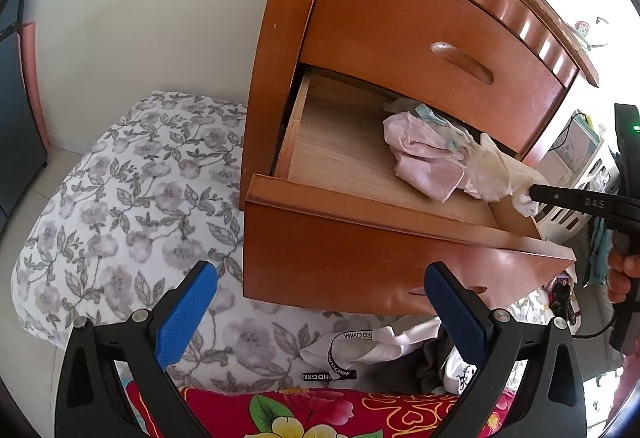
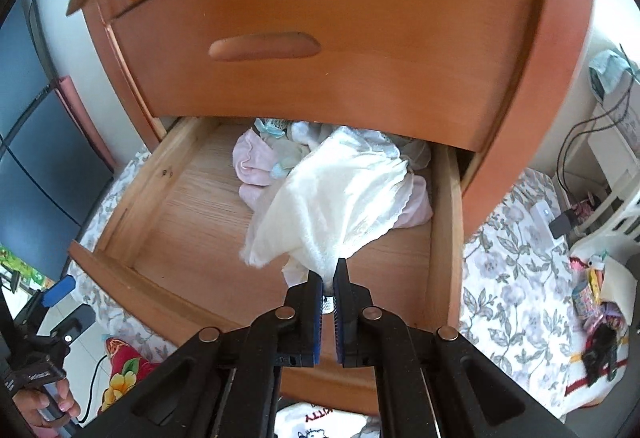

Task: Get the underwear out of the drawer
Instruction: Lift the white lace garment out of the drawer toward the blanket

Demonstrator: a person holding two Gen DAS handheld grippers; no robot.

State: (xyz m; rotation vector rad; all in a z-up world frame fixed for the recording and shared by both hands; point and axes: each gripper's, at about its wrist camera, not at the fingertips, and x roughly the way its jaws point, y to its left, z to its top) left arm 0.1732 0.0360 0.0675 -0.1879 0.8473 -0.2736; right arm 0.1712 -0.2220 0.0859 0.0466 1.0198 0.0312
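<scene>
Cream lacy cotton underwear (image 2: 332,197) trails forward from the closed right claw (image 2: 328,278), which pinches its near corner above the open wooden drawer (image 2: 176,213); left claw (image 1: 320,302) gapes empty, farther off.

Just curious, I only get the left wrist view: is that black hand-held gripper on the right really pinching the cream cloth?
Observer: Yes, the right hand-held gripper has its blue pads shut on a bunched corner of the cream underwear.
Operator: Anything else in there?
Observer: More white garments lie at the back of the drawer, under the upper drawer front.
Operator: Is the cloth plain?
Observer: No, a scalloped lace edge runs along it.
</scene>
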